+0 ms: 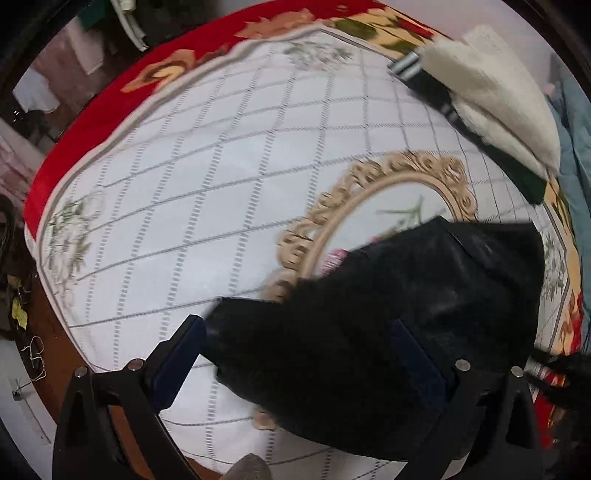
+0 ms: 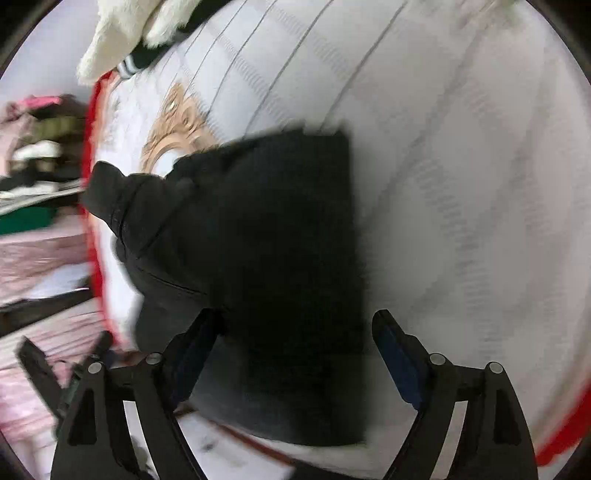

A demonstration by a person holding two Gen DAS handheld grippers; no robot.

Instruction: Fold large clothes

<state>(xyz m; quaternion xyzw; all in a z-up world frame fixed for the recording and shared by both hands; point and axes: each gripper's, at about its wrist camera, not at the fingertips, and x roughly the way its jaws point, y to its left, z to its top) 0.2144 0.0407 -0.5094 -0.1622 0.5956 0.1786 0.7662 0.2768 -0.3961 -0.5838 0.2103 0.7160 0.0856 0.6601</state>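
Note:
A black garment (image 1: pixel 388 325) lies in a folded bundle on the white quilted bedspread (image 1: pixel 207 173), over its gold oval motif. My left gripper (image 1: pixel 301 350) hangs above the bundle's near end with its jaws wide apart. One fingertip is at the bundle's left edge and the other is over the cloth; neither pad presses on it. In the blurred right wrist view the same black garment (image 2: pixel 280 240) shows a straight folded edge on its right side. My right gripper (image 2: pixel 297 347) stands open over its near part, with the cloth lying flat beneath.
A white fluffy garment (image 1: pixel 495 96) on a dark striped piece lies at the far corner of the bed, also in the right wrist view as the white fluffy garment (image 2: pixel 122 33). The bedspread has a red border (image 1: pixel 85 125). Blue cloth (image 1: pixel 576 155) lies at the right, and clutter beyond the bed's edges.

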